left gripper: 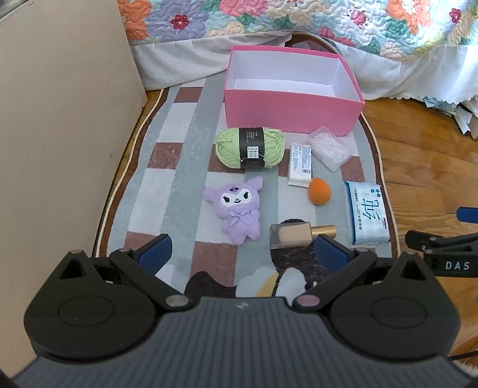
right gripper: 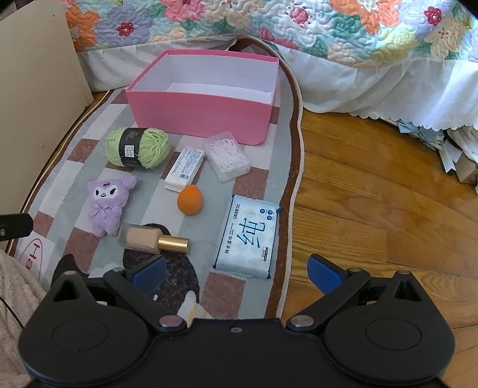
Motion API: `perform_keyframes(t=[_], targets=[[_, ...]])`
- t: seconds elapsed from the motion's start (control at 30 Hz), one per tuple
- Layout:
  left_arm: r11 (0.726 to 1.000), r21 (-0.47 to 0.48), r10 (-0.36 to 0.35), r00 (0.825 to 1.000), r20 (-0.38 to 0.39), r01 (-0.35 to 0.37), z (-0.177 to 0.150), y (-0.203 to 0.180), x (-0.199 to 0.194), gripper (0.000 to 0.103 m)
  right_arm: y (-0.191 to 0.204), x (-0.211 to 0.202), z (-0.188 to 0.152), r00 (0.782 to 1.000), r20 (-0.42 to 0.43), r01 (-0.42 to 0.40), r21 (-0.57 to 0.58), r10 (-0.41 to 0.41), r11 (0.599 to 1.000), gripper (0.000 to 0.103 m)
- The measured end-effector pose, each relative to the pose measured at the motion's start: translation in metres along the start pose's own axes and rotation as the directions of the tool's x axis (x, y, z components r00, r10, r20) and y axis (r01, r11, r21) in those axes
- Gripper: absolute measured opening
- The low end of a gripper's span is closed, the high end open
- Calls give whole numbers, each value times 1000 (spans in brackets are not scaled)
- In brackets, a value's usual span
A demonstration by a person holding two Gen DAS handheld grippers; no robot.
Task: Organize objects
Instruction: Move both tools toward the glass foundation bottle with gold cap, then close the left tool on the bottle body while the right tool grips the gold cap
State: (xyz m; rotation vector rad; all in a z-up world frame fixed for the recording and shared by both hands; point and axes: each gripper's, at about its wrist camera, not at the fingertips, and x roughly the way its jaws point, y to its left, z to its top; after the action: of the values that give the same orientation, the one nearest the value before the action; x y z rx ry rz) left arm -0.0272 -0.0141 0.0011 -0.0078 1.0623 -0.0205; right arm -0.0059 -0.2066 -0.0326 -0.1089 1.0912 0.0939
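Bedroom: floral quilt (left gripper: 298,21) (on bed), floor rug (left gripper: 179,167).

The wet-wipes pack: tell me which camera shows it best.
The right wrist view. There the wet-wipes pack lies whole and large near the frame centre, its printed face readable. In the left wrist view the same pack sits smaller toward the right side, more foreshortened, though not covered.

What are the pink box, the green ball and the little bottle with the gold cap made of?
The pink box looks like matte cardboard: thin straight walls, white inside. The green ball is yarn, soft wound strands under a black paper band. The bottle seems to be frosted glass or clear plastic holding beige liquid; the pictures leave that open. Its cap has a shiny metallic gold finish.
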Motion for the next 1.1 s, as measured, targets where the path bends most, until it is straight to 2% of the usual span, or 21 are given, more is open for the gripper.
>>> perform_keyframes(t=[0.3,0.5,0.67,0.77,0.87,0.97,1.1], targets=[[999,-10,-32,999,32,32,1,4,-5,103,1,-5,1,1000,21,-17,-14,17,1000,102],[1000,4,-3,998,68,3,15,7,-8,103,1,-27,9,982,164,-77,-119,96,990,101],[1000,20,20,999,44,-21,31,6,2,103,0,-35,20,957,255,-93,-192,141,977,102],[999,40,5,1000,23,-6,35,0,20,103,-1,-20,28,961,209,-133,-221,180,966,101],[998,49,-45,999,-17,46,35,-8,48,100,2,8,29,961,141,-203,-223,238,953,101],[996,42,-82,995,-55,84,30,-15,79,99,9,38,22,950,92,-272,-229,299,935,101],[992,34,-114,989,-94,118,16,-22,118,91,24,72,10,935,49,-329,-247,351,911,101]])
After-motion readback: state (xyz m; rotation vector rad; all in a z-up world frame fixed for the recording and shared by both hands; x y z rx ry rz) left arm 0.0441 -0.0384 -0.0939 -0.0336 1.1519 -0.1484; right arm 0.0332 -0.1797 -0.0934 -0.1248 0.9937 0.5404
